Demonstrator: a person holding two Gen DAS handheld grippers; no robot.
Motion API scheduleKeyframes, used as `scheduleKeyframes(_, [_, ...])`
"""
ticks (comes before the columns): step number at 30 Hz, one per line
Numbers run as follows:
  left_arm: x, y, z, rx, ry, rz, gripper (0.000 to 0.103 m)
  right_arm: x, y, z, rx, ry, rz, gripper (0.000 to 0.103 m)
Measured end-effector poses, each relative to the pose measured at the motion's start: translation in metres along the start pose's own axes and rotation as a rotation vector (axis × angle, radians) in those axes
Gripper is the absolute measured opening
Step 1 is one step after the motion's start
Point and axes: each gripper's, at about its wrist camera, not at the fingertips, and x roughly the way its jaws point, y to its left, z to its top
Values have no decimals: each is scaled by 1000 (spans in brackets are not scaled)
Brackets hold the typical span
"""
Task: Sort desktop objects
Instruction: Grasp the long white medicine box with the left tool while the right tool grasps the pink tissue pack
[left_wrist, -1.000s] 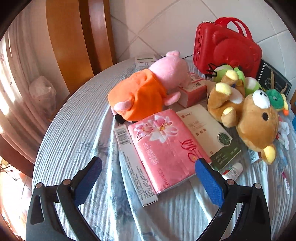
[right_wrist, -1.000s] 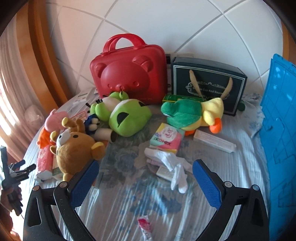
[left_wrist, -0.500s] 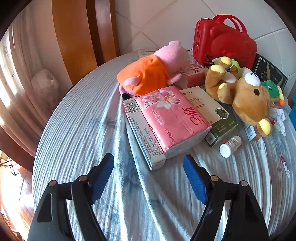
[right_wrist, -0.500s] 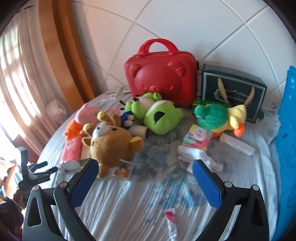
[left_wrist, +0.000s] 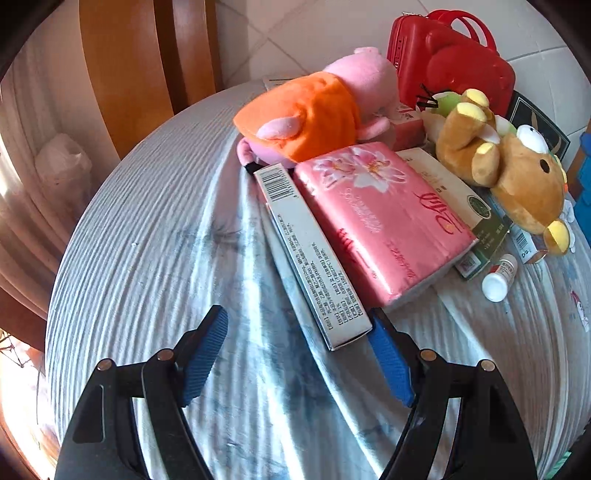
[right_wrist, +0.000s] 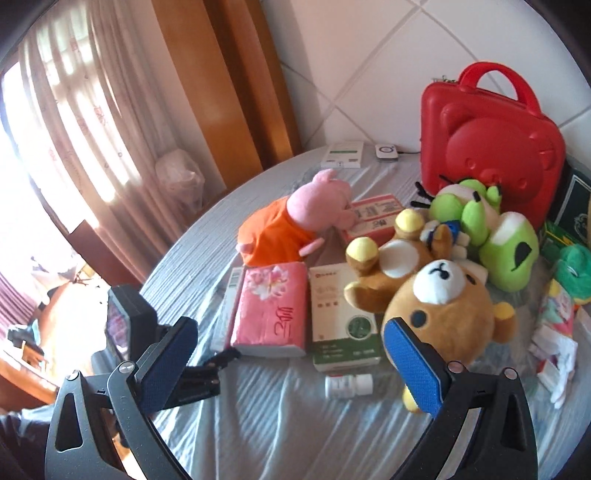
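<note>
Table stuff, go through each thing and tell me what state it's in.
Left gripper: open, long box end between jaws.
Right gripper: open, empty.
Long box: flat, beside tissue pack.
Tissue pack: flat, sealed.
Bottle: on its side, capped.
Red case: upright, shut.
Bear: lying down.

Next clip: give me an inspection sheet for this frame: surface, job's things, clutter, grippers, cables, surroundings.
Surface: round table under wrinkled pale blue cloth.
Job's things: long grey box beside pink tissue pack; white-green box; pill bottle lying down.
Clutter: pig plush, brown bear plush, green plush, red bear case.
Grippers: left gripper open, jaws just narrowed, box end between its fingers, untouched; right gripper open, empty.
Cables: thin dark cable beside a small white device.
Surroundings: curtain, wooden panel, tiled wall.
</note>
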Motion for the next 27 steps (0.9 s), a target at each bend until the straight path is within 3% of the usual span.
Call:
scheduleKeyframes(3, [1,25,9,-18,-3,-1,77,36,13,5,21,49,-25,103])
scheduleKeyframes(5, [9,35,15,-30,16,-41,77,57,20,5,40,84,-34,103])
scheduleKeyframes(11, [39,26,36,-43,48,-120,77,121,35,8,29,185,-69,101])
scheduleKeyframes(12, [48,24,37,-35,79,-101,78,132,35,9,22,208,-77,97])
scheduleKeyframes(14, [49,19,38,-1,70,-70,79,147,35,10,10,248,-93,91])
scheduleKeyframes(18, [47,32,34,-25,83,-51,79,168,34,9,-14,319,-128,85])
scheduleKeyframes(22, [49,53,31,-66,106,-18,79,177,35,14,-4,336,-145,86])
scheduleKeyframes(27, [57,47,33,-19,131,16,79,195,39,12,16,396,-189,91])
